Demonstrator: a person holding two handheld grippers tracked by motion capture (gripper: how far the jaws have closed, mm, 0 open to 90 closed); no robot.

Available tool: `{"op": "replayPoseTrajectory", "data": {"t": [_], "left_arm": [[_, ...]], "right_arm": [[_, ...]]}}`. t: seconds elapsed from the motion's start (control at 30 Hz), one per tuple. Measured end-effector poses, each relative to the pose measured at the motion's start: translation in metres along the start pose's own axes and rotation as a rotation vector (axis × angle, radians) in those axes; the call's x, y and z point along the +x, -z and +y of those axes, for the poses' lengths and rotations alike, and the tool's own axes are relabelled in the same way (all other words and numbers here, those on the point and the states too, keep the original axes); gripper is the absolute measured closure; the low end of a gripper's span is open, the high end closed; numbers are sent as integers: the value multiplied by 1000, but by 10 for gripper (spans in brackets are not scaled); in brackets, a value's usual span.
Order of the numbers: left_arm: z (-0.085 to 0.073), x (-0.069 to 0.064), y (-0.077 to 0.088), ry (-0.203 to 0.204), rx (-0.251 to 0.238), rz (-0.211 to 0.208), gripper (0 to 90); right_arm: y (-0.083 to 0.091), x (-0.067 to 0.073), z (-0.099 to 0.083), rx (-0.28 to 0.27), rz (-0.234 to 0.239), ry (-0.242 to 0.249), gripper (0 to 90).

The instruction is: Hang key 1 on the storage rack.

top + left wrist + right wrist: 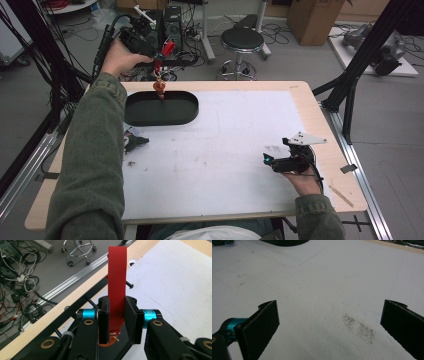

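Observation:
My left gripper (157,64) is held high at the table's far left edge, above the black oval tray (187,115). Its jaws are shut on a red strap (117,287), which sticks up between them in the left gripper view (117,303). A small orange-brown object (159,88) hangs from the strap just over the tray's far rim; what it is I cannot make out. My right gripper (271,161) rests low over the white mat (225,145) near the front right. Its two black jaws stand wide apart (329,322), with bare mat between them.
A small dark object (135,142) lies on the mat beside the left sleeve. A stool (242,41) and tangled cables (22,287) are on the floor beyond the far edge. Black frame legs (350,95) stand at the table's right side. The mat has a grey smudge (359,328).

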State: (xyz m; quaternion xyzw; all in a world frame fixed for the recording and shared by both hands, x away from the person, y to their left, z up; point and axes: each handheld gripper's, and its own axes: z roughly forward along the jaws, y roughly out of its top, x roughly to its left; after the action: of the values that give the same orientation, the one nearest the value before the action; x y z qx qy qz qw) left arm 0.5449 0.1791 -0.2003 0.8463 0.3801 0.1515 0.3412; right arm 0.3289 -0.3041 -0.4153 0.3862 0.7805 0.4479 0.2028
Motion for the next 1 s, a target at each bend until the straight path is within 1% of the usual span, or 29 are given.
{"op": "replayPoseTrajectory", "data": {"t": [0.1,0.13,0.3,0.37,0.4,0.47,0.53,0.6,0.63,0.67,0.73,0.77,0.8,0.83,0.9,0.93,0.97,1.0], "left_arm": [[1,1,-3,11,-8,4,746],[1,1,-4,12,-11,-2,746],[4,2,-10,14,-7,2,746],[6,3,-14,23,-24,-1,745],[6,3,-14,23,-24,-1,746],[9,4,-16,26,-26,-1,745],[11,4,-19,21,-21,16,746],[14,5,-22,32,-26,20,746],[17,4,-24,28,-20,32,745],[17,4,-24,28,-20,32,745],[19,4,-28,32,-5,50,745],[20,4,-29,25,3,70,745],[21,4,-31,26,-1,82,745],[22,5,-33,28,-16,83,745],[23,4,-35,23,-41,101,743],[25,3,-36,19,-65,105,739],[25,3,-36,19,-65,105,729],[26,1,-36,34,-96,117,706]], "right_arm": [[1,-1,0,-3,-2,-1,10],[1,-1,0,-3,-2,-1,10],[0,-3,0,-4,-3,-6,10],[1,-3,-1,-5,-6,-3,10],[1,-3,-1,-7,-8,3,10],[2,-4,-1,-5,-12,-3,10],[2,-4,-1,-5,-11,-1,10],[2,-5,-2,-3,-12,-4,10],[3,-5,-2,-2,-14,-8,10],[3,-5,-2,-2,-14,-8,10],[3,-5,-3,4,-14,-14,10],[3,-5,-3,4,-14,-9,10],[3,-5,-3,4,-14,-9,10],[3,-5,-3,3,-14,-8,10],[4,-5,-3,6,-15,-9,10],[5,-6,-4,5,-16,-6,10],[5,-6,-4,4,-18,-6,10],[5,-6,-4,11,-19,-9,10]]}}
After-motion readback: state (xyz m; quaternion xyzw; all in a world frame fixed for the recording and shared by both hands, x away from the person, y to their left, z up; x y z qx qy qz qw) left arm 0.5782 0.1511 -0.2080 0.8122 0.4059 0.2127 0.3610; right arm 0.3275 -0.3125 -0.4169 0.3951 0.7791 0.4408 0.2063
